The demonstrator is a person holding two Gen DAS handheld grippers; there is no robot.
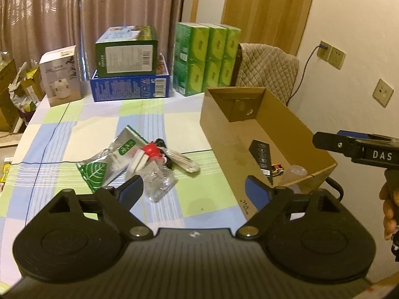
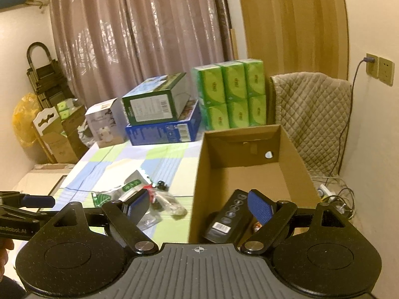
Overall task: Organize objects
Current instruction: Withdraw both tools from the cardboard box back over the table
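Cardboard box (image 1: 219, 134) at table (image 1: 74, 134) edge, both grippers empty, jaws wide.

L black two-finger gripper (image 1: 193, 190): jaws spread wide, blue pads facing in, nothing between them, pitched down. R black two-finger gripper (image 2: 199, 208): also wide apart, empty, pitched down. R one shows side-on at edge of L view, w/ a hand (image 1: 389, 211) on its grip, probably fingers wrapped round.
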